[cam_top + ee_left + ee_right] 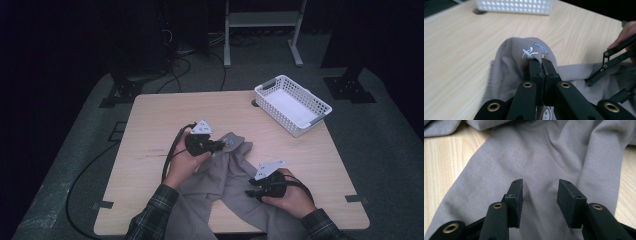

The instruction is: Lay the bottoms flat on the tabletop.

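Nearest the person, a grey garment (235, 192) spills over the front edge of the wooden table (150, 125) and spreads up toward its middle. The right gripper (248, 191) sits low over the cloth at the right, its jaws standing apart with bare fabric (541, 170) between them and nothing pinched; the pads (517, 195) hover above a smooth fold. A little farther in, the left gripper (223, 145) has its jaws clamped together on the garment's upper edge, and in the left gripper view the fabric (511, 60) bunches over the fingertips (541, 65), a small white and blue print (534, 51) showing just above the pinch. Beyond it, well apart at the far right corner, a white basket (320, 107) stands on the table.
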Motion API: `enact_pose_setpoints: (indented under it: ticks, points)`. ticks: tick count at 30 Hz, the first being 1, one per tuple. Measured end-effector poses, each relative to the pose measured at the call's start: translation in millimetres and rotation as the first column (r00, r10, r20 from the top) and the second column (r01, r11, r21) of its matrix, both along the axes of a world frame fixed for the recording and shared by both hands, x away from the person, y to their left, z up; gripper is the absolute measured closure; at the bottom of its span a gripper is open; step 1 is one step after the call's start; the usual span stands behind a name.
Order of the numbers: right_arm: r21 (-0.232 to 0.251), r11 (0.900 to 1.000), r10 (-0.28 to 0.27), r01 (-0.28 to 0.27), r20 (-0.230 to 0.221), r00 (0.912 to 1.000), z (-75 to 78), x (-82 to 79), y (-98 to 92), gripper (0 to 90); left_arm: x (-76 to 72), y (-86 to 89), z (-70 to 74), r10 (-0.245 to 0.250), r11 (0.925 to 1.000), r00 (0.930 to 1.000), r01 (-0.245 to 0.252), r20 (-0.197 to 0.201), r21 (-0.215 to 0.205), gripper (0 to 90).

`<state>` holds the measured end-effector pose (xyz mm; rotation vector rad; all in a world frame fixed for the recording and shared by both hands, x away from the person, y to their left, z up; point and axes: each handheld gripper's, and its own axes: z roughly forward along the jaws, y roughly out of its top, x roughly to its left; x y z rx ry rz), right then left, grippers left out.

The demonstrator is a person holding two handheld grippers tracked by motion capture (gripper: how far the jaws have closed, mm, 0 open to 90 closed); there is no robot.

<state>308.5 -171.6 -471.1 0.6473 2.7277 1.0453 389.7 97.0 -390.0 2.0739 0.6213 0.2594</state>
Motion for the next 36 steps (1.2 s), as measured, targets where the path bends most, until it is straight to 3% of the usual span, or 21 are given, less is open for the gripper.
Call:
enact_pose_setpoints:
  ticks: [12, 19, 26, 32, 36]
  points:
    - [-0.004, 1.0, -0.001, 0.001, 0.002, 1.0, 0.1, 0.5, -0.1, 54.9, 1.4, 47.5, 9.6, 0.089, 0.9954, 0.9958, -0.089, 0.021, -0.036, 88.6]
    - [-0.004, 1.0, -0.003, 0.003, 0.002, 1.0, 0.2, 0.5, -0.1, 54.9, 3.0, 83.8, 10.4, 0.17, 0.9852, 0.9851, -0.169, 0.028, -0.031, 88.5]
    - [-0.005, 1.0, -0.004, 0.004, 0.002, 1.0, 0.3, 0.5, 0.0, 54.9, 3.6, 110.6, 3.5, 0.226, 0.9737, 0.9739, -0.226, 0.016, -0.03, 88.4]
    - [-0.005, 1.0, -0.007, 0.007, 0.0, 1.0, 0.3, 0.4, 0.0, 55.2, 5.8, 123.9, -6.1, 0.25, 0.9682, 0.9683, -0.25, -0.007, -0.012, 88.5]
    - [-0.005, 1.0, -0.008, 0.008, 0.0, 1.0, 0.4, 0.4, -0.1, 55.3, 7.7, 128.9, -16.6, 0.27, 0.9628, 0.9626, -0.269, -0.026, 0.025, 88.4]
